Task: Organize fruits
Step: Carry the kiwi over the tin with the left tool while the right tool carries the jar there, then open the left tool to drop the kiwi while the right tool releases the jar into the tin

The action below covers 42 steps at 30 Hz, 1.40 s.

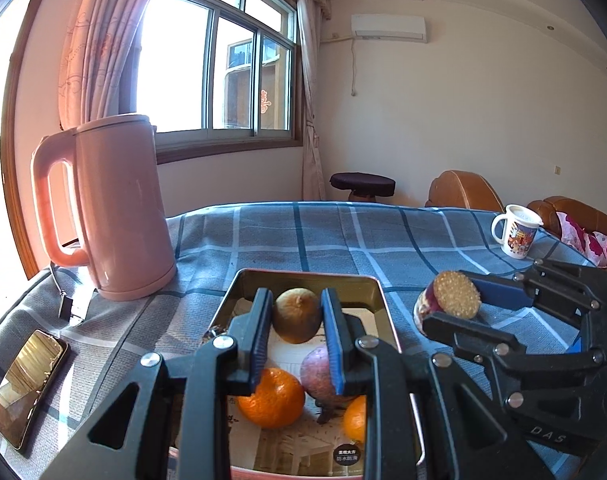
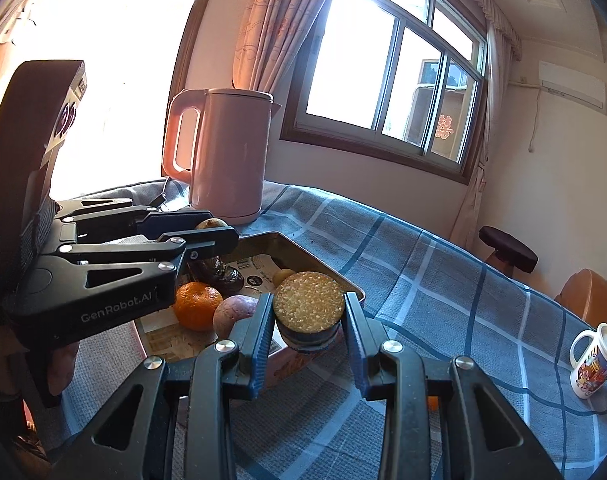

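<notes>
A metal tray on the blue checked tablecloth holds a brownish round fruit, a purple fruit and two oranges. My left gripper hangs open over the tray, its jaws on either side of the brownish fruit. My right gripper is shut on a cut fruit half with a yellow grainy face, held just above the tray's near rim. The held fruit half also shows in the left wrist view, right of the tray.
A pink electric kettle stands at the table's back left, its cord beside it. A phone lies at the left edge. A printed mug stands at the far right. A stool and brown chairs stand beyond the table.
</notes>
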Tool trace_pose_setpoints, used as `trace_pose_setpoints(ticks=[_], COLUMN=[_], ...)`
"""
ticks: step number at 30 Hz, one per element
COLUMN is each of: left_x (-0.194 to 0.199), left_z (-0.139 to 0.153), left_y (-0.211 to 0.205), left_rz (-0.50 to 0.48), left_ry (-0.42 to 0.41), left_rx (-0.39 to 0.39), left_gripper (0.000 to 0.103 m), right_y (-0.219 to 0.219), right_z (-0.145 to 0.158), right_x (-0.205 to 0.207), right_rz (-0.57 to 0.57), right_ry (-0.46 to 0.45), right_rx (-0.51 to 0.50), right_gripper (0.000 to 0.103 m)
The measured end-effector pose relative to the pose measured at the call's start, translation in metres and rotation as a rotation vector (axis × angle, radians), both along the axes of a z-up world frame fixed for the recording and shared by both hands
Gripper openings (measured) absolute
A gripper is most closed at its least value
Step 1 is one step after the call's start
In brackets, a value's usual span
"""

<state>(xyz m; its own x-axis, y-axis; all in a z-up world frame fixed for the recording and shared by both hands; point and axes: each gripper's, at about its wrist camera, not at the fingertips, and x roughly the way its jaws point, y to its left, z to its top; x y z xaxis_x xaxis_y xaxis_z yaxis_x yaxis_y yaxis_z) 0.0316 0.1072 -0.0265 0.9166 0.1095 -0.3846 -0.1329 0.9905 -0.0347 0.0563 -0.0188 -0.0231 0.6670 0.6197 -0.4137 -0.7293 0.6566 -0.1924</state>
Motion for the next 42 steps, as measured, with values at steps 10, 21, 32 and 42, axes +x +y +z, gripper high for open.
trace_pose_setpoints(ticks=[10,21,32,42], left_x=[0.001,0.003,0.008,0.001], left_z=[-0.008,-0.015,-0.02,-0.018], left_y=[0.018,0.026,0.027,0.027], left_rz=[0.036,0.037,0.022,0.038], left_ry=[0.05,0.096,0.155,0.143], left_rx=[-0.007,-0.012,0.008,0.011], left_gripper=[0.027,0.027,0.027,0.048], right_y=[0.019,0.038,0.051,0.048], right_z=[-0.003,-0.013,-0.025,-0.025], right_x=[-0.006,-0.012,-0.011,-0.013], right_rz=[0.039,0.075,0.093,0.119], right_ry=[0.009,0.036,0.074,0.095], right_rx=[-0.02,-0.049,-0.096,-0.08], right_gripper=[0.036,0.036,0.036,0.036])
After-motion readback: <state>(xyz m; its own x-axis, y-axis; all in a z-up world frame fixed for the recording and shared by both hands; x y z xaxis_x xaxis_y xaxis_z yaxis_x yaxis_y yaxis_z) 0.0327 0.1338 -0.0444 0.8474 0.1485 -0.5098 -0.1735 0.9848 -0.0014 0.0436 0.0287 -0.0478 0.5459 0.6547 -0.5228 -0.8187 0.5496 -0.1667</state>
